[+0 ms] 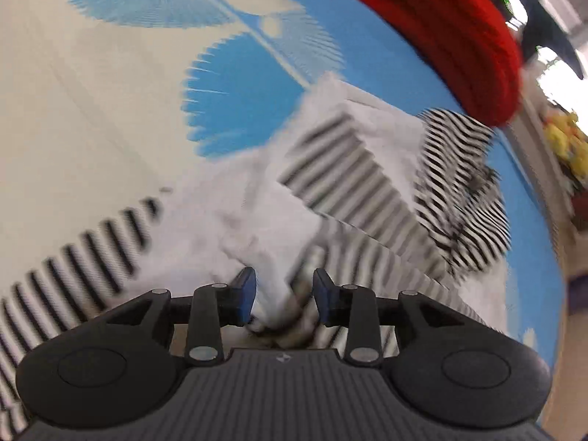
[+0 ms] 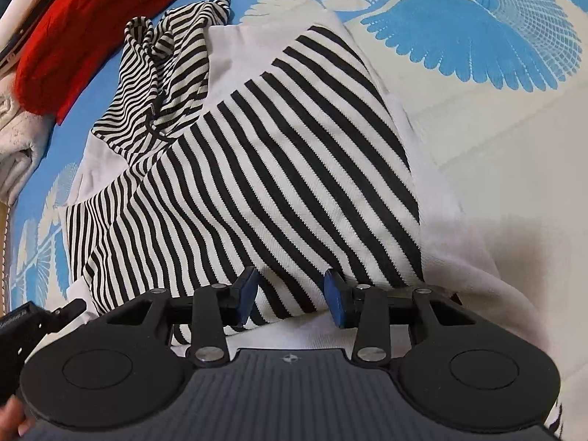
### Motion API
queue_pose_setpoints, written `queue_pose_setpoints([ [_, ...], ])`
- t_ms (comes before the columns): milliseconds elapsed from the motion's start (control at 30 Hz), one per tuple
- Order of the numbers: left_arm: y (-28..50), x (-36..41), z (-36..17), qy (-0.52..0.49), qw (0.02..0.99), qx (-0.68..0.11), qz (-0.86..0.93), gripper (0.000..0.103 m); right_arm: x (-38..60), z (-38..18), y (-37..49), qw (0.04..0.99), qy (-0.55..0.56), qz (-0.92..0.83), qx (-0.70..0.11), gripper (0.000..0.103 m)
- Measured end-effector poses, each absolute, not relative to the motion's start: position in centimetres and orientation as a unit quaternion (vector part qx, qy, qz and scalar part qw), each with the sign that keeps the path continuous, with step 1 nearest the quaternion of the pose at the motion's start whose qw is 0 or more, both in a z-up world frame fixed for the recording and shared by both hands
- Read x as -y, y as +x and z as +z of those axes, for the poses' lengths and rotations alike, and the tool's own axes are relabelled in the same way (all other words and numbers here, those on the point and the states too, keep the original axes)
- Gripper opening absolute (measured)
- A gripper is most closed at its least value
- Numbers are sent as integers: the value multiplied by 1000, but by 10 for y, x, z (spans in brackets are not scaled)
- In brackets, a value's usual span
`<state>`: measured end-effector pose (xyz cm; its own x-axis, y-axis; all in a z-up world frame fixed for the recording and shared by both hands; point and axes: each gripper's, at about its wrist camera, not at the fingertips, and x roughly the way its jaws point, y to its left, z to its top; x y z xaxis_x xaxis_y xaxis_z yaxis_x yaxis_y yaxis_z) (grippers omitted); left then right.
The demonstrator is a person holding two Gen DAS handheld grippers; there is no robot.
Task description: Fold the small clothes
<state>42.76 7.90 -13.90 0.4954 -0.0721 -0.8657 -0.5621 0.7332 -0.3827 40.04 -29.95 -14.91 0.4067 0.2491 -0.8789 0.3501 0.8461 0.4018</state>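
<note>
A small hooded top with black and white stripes and white sleeves lies spread on the patterned sheet; its finely striped hood is crumpled at the far left. My right gripper stands open over the top's near striped hem, and the cloth lies flat between the pads. In the blurred left wrist view the same top is partly folded over. My left gripper is open, with a bunched fold of the top's white and striped cloth between its pads but not pinched.
A blue and cream printed sheet covers the surface. A red knit garment lies beyond the hood, with a pale crumpled cloth at the left edge. Part of a hand shows at the lower left. Yellow objects sit past the sheet's edge.
</note>
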Motion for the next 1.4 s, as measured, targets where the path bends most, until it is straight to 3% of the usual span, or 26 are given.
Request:
queue_pose_setpoints([
  [300, 431, -94, -141, -331, 780, -496, 189, 37, 290, -128, 405, 828, 225, -6, -513, 42],
  [400, 428, -96, -137, -304, 788, -496, 204, 3, 290, -134, 407, 824, 223, -15, -521, 42],
  [733, 411, -62, -51, -189, 923, -313, 124, 3, 283, -128, 404, 842, 200, -13, -501, 42],
  [867, 416, -80, -86, -222, 861, -410, 202, 3, 286, -140, 405, 824, 208, -23, -526, 42],
  [967, 422, -84, -93, -215, 853, -423, 216, 3, 290, -150, 405, 814, 213, -40, -539, 42],
  [1100, 438, -59, -95, -200, 874, -435, 86, 20, 287, -146, 406, 822, 203, -40, -531, 42],
  [1200, 442, -60, -135, -224, 817, -523, 91, 19, 287, -149, 407, 822, 199, -42, -531, 42],
  [1233, 440, -62, -147, -227, 803, -541, 103, 15, 288, -150, 407, 822, 200, -44, -532, 42],
  [1400, 437, -41, -117, -162, 852, -490, 88, 20, 290, -138, 408, 838, 186, -44, -511, 43],
])
